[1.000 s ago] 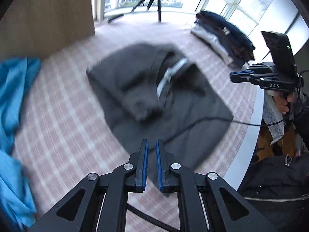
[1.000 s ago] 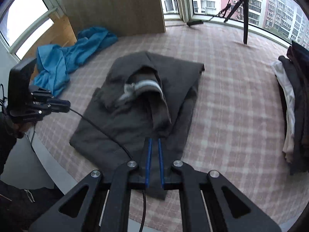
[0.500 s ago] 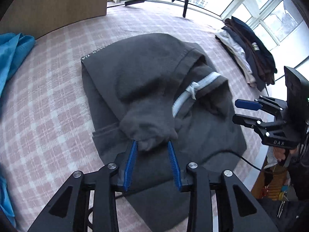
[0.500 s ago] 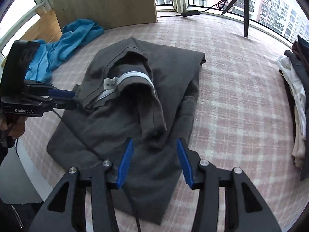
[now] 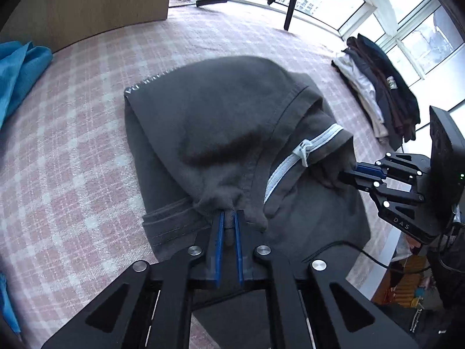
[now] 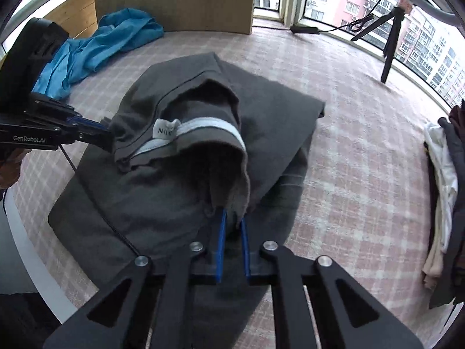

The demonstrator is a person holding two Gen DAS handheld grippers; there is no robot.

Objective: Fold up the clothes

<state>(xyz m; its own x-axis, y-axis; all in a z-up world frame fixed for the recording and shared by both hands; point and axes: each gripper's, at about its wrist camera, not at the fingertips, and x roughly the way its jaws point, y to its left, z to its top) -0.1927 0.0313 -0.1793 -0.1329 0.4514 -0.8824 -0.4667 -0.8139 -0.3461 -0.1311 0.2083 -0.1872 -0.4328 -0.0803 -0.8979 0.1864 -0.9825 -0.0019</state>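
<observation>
Dark grey cotton: a polo shirt (image 5: 221,133) is lying part-folded on the pink checked cloth (image 5: 72,160), its collar end raised. A bunch of fabric is pinched between the closed jaws of the left gripper (image 5: 228,221); another fold is clamped by the right gripper (image 6: 232,221). Step judged: collar end being carried over the body. Next move calls for both grips level, then lowered together. Beyond the jaws: blue garment (image 6: 110,40), stacked clothes (image 5: 383,107).

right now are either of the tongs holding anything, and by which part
Both hold the dark grey shirt: left tongs pinch a bunched fold near the collar's left end; right tongs pinch the collar's other end.
</observation>
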